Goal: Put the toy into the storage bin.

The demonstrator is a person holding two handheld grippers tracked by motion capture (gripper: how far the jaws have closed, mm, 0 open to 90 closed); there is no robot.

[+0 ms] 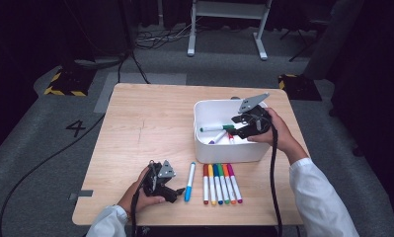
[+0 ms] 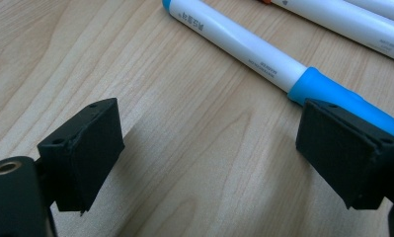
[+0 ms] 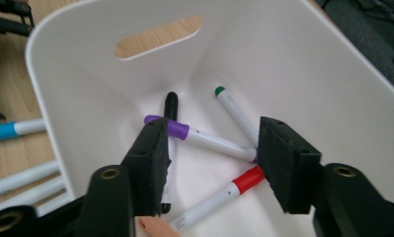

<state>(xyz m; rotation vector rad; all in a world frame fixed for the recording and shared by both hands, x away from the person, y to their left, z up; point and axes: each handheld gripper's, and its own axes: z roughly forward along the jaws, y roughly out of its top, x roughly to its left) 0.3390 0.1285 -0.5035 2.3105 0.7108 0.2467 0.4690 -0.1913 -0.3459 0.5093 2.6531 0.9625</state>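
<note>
In the high view the right tool (image 1: 241, 124) sits over the white bin (image 1: 204, 148) and covers one end of the green marker (image 1: 216, 128); the purple marker (image 1: 217, 138) and the red marker (image 1: 231, 139) in the bin are too small there to tell apart clearly. In the right gripper view the near jaw hides the lower barrel of the black marker (image 3: 170, 106), the far jaw hides the end of the green marker's barrel, and the red marker's barrel runs off the bottom edge. In the left gripper view the blue marker (image 2: 283, 66) is cut off at the top edge, its cap tip behind the jaw.
</note>
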